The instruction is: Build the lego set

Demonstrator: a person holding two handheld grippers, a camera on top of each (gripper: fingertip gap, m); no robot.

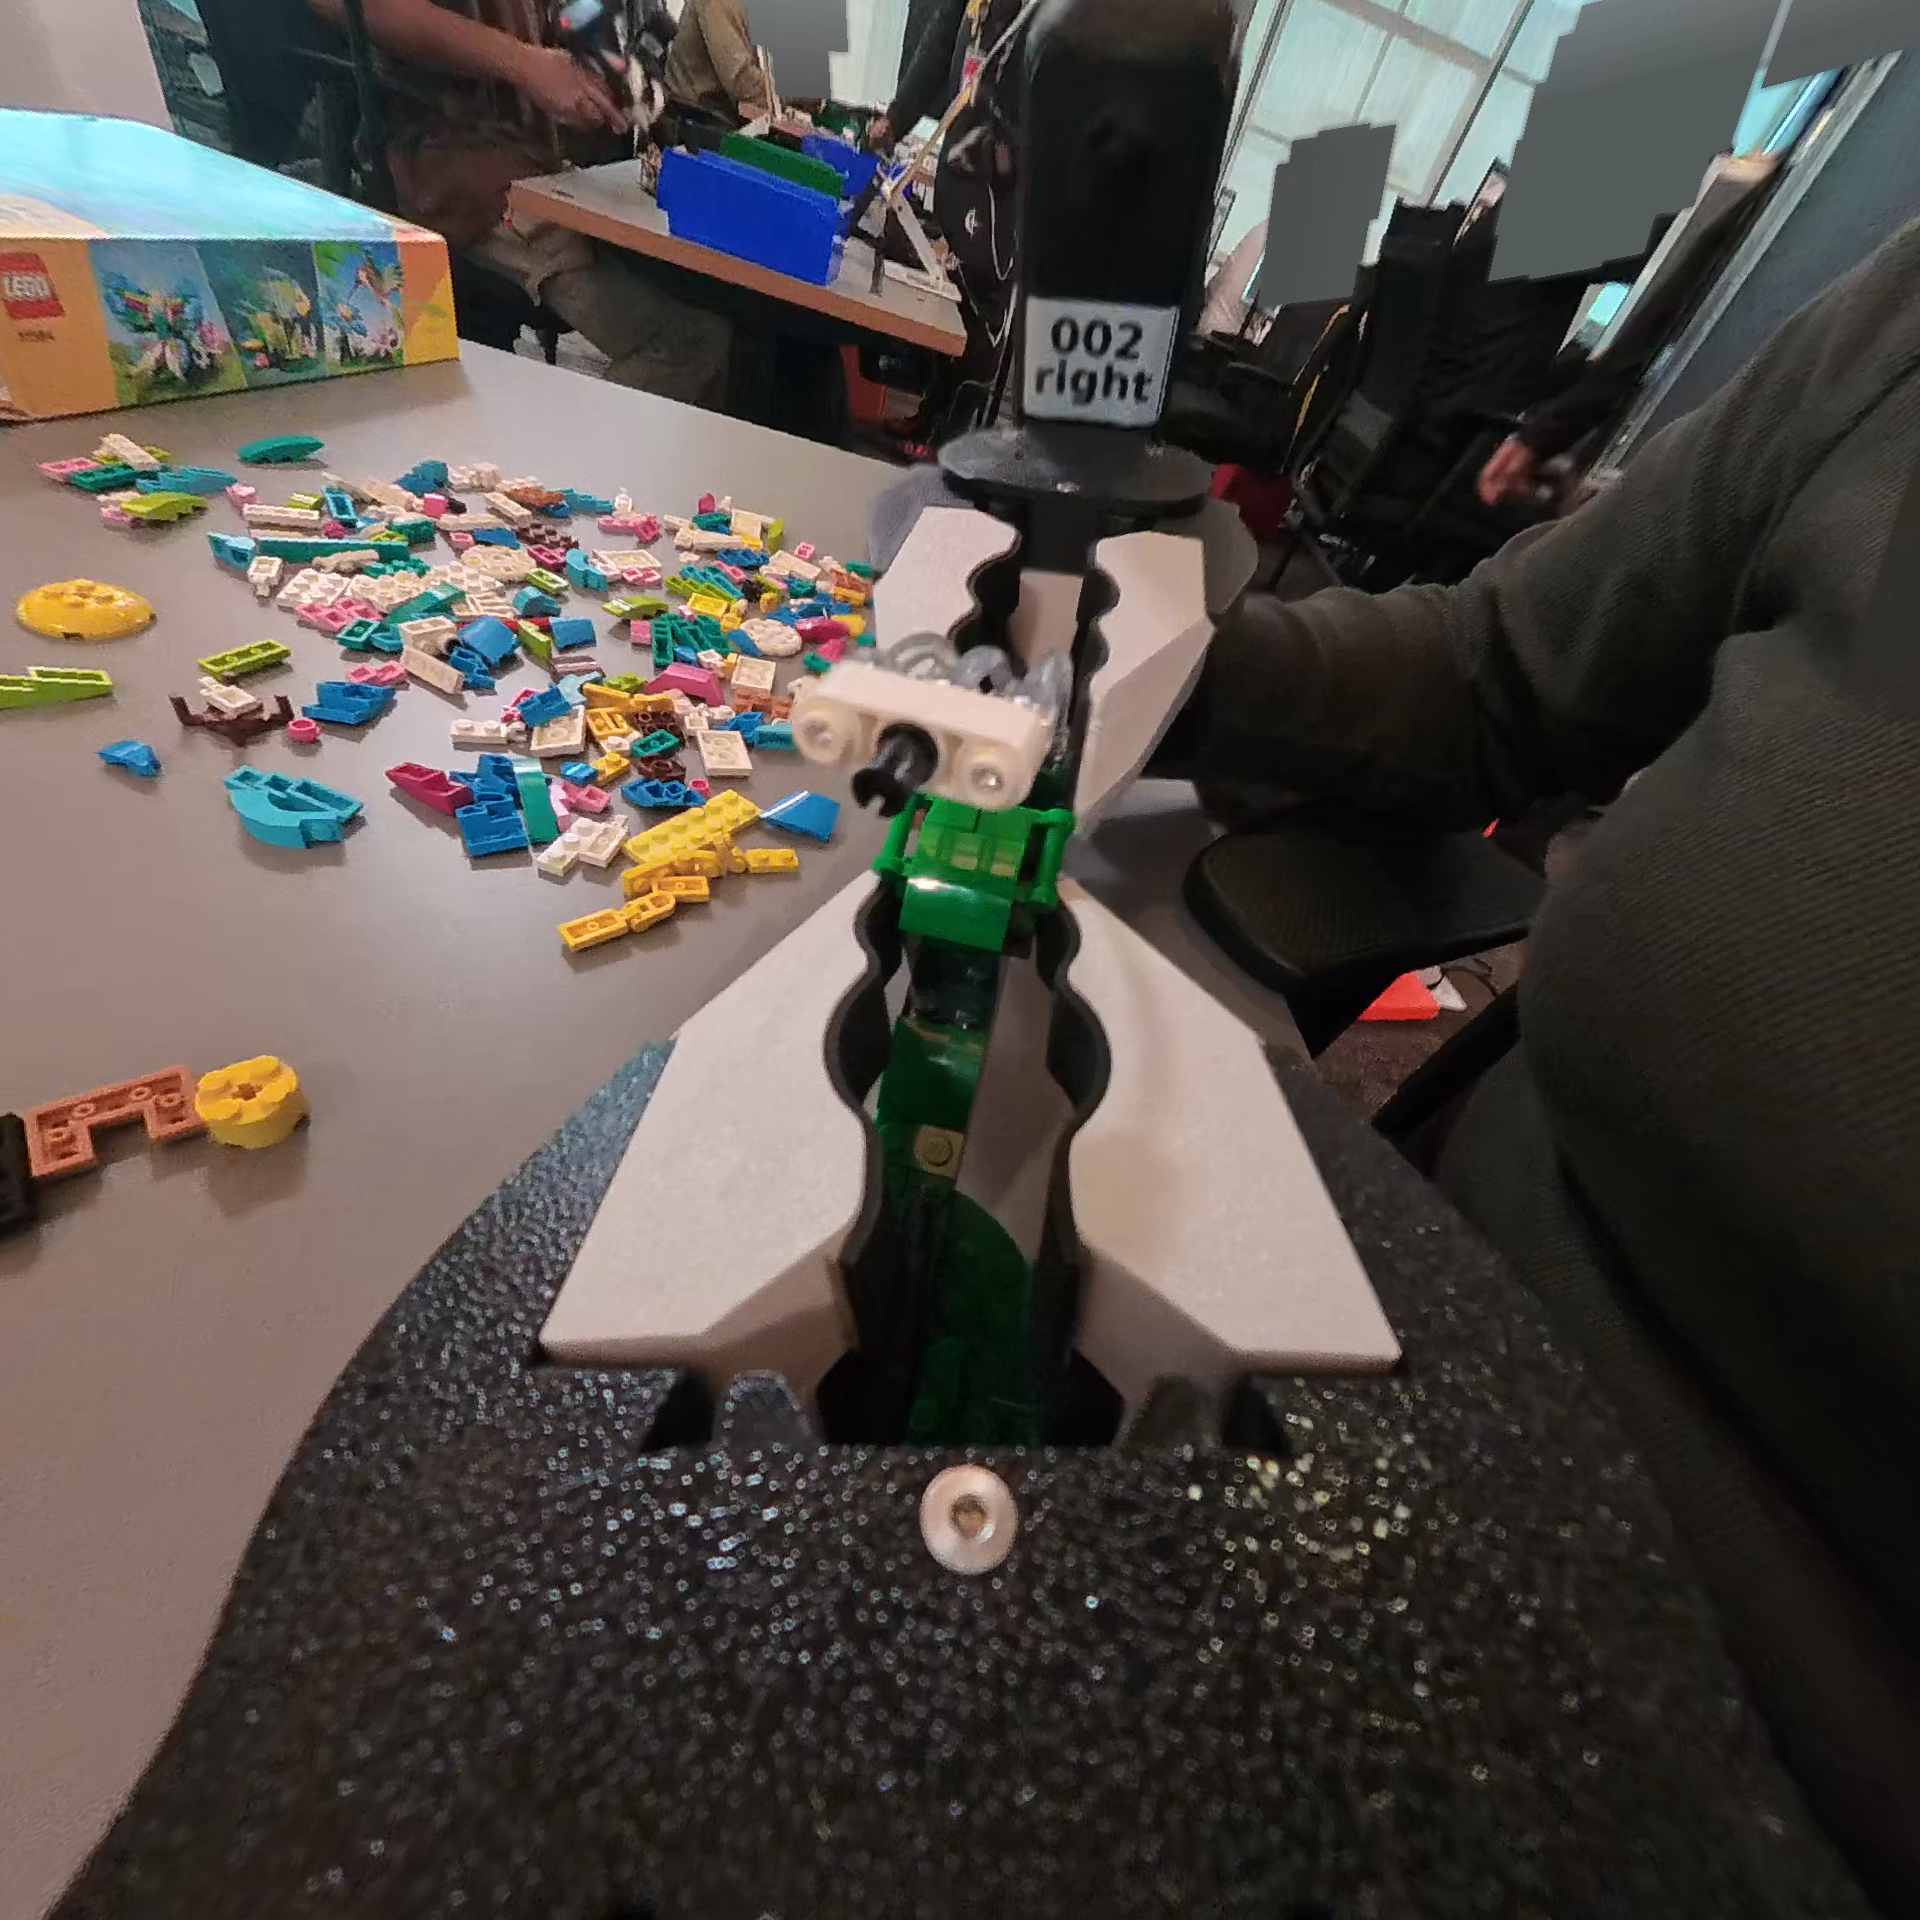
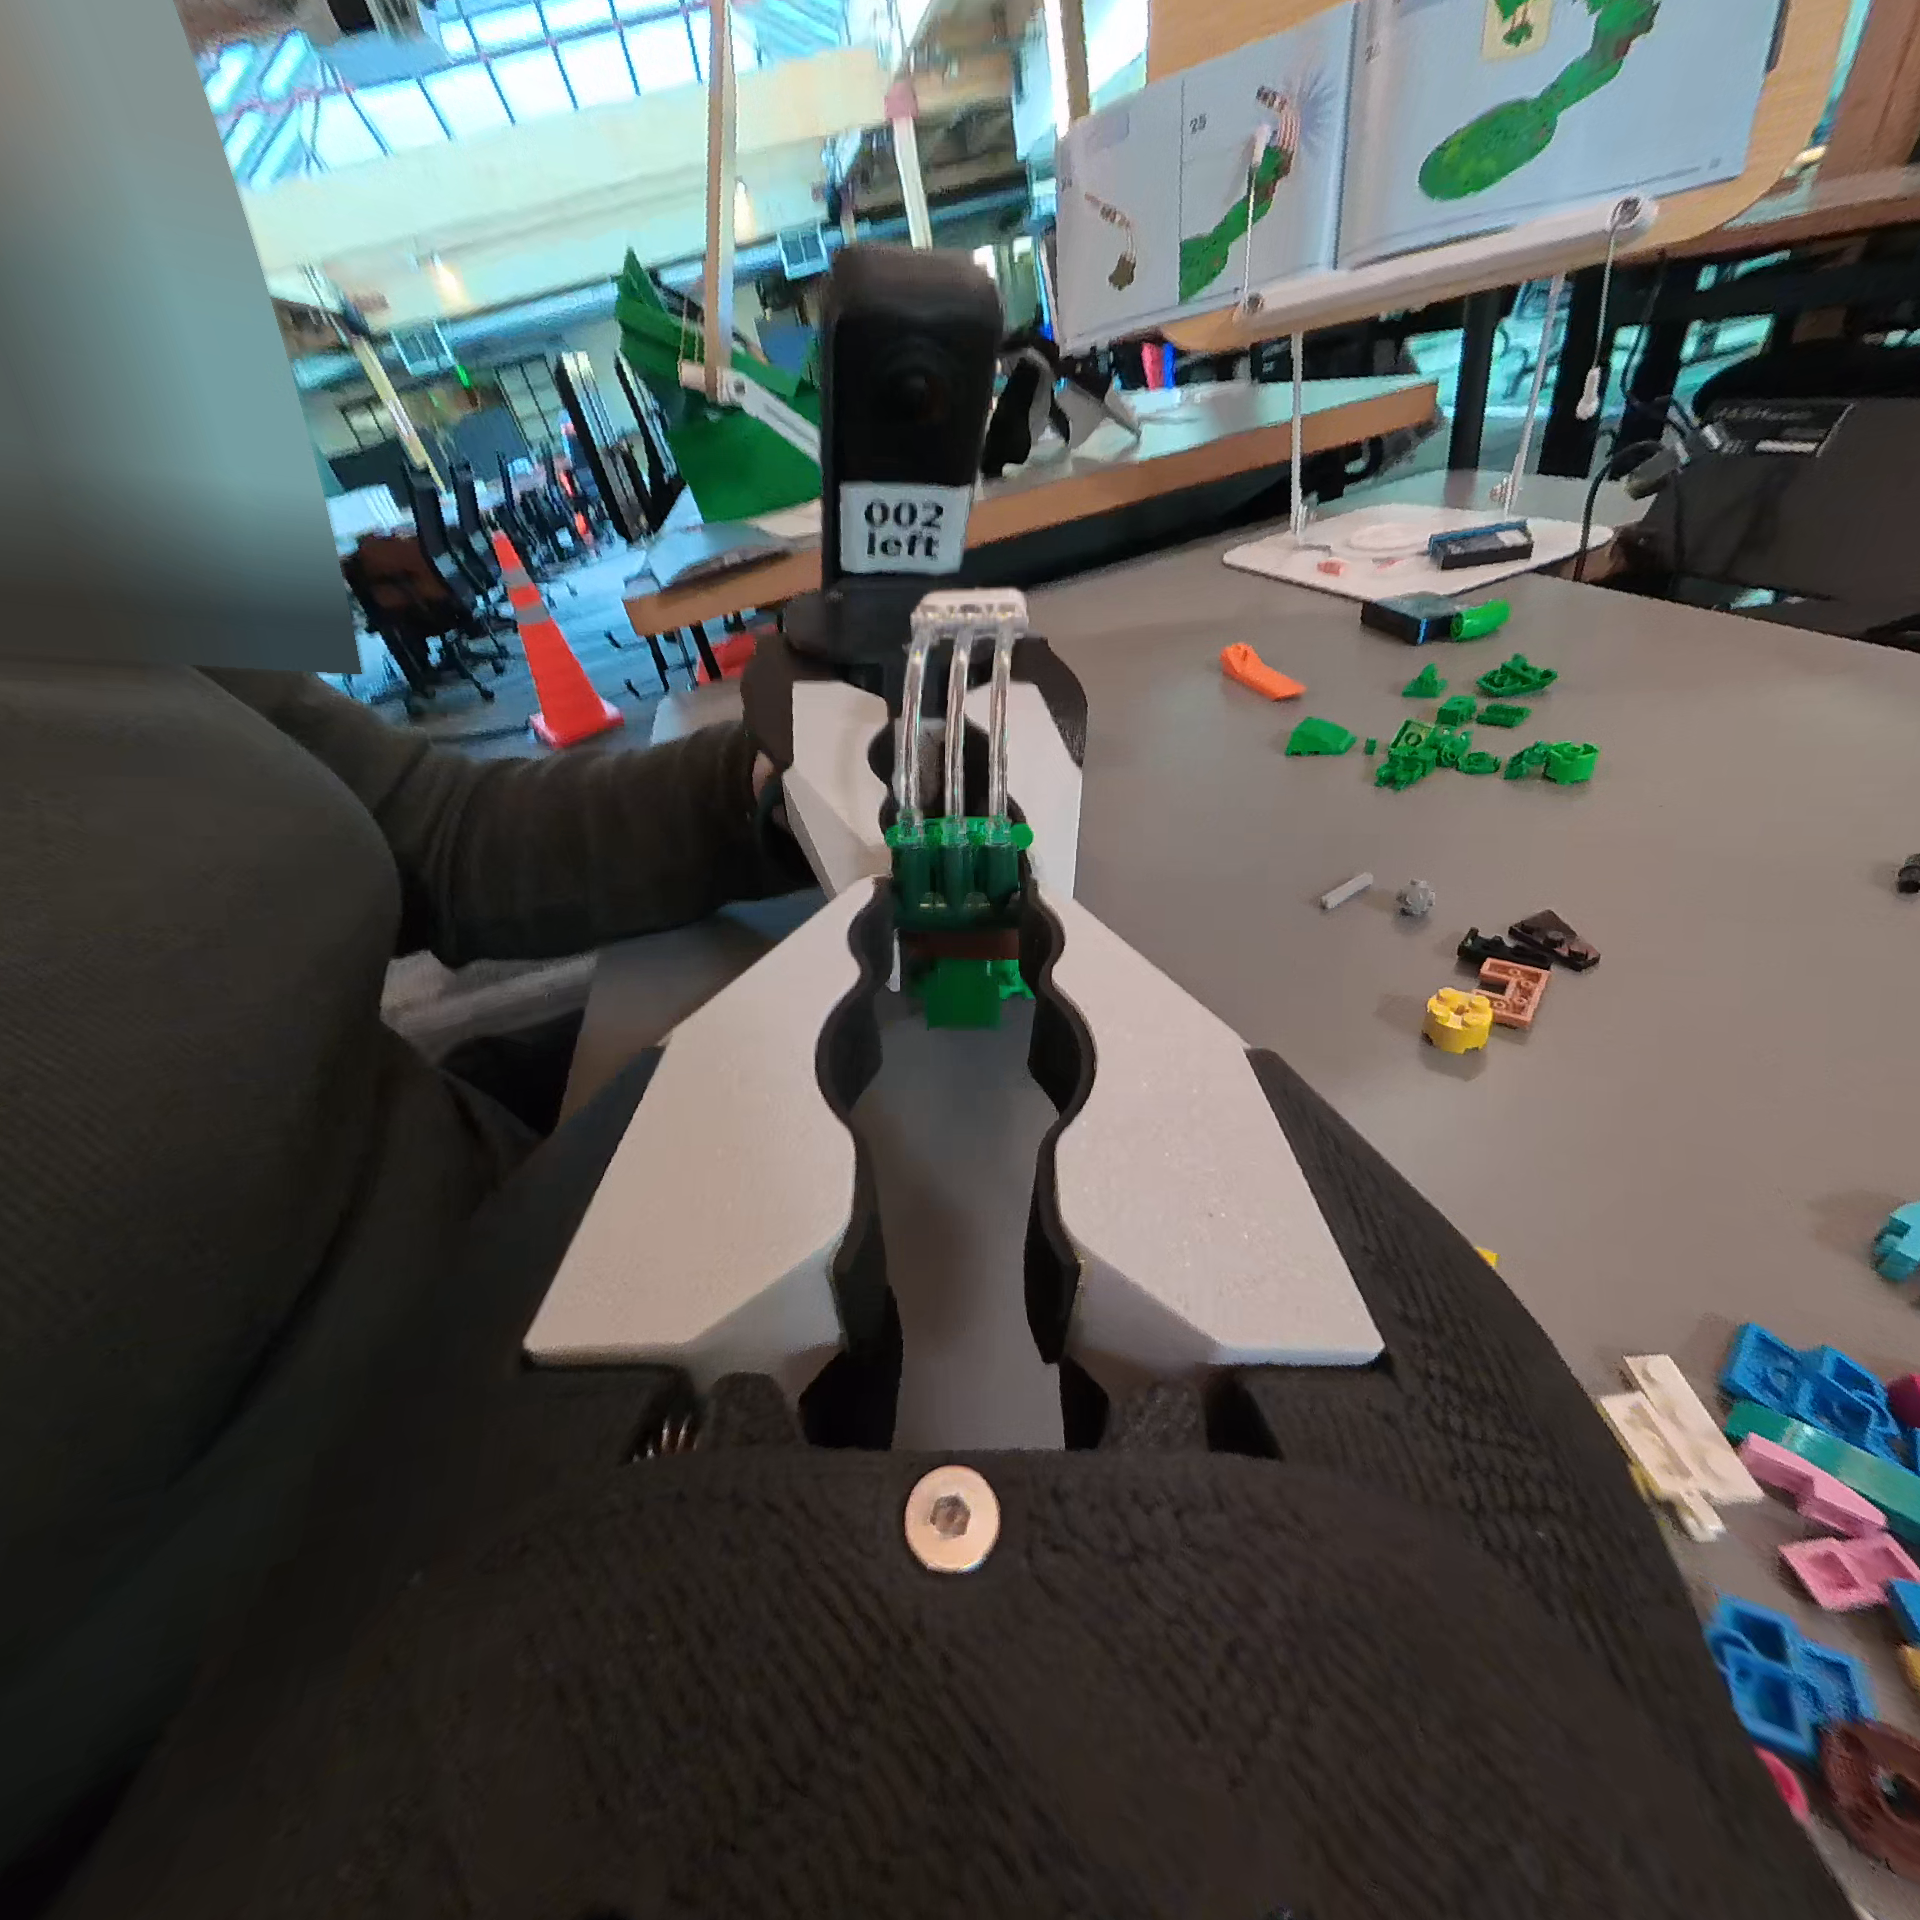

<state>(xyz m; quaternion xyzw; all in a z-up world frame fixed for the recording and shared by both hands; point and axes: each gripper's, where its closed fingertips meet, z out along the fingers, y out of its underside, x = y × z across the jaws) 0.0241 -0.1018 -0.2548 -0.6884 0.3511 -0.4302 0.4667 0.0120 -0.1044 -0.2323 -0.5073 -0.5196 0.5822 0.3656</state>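
My left gripper (image 1: pixel 961 894) is shut on a long green Lego stem (image 1: pixel 935 1081) that runs back between its fingers. At the stem's far end sits a white plate (image 1: pixel 925 722) with a black pin and clear curved bars (image 1: pixel 977 665). My right gripper (image 1: pixel 1039 644) faces mine and closes around that end. In the right wrist view my right gripper (image 2: pixel 956 914) is shut on the green and brown top block (image 2: pixel 956 935), with the clear bars (image 2: pixel 956 727) rising from it in front of the left gripper (image 2: pixel 935 769). The assembly is held in the air at the table's edge.
A pile of loose coloured bricks (image 1: pixel 540 665) covers the grey table (image 1: pixel 364 987), with the set's box (image 1: pixel 208 291) behind. A yellow round brick (image 1: pixel 249 1099) and tan piece (image 1: pixel 104 1122) lie nearer. Green pieces (image 2: pixel 1444 738) and an open instruction booklet on a stand (image 2: pixel 1351 156) are at the right. My two grippers' fingertips are within a few centimetres of each other. From either gripper's tips it is about 15 cm to the yellow round brick (image 1: pixel 249 1099). It is also in sight in the right wrist view (image 2: pixel 1451 1011).
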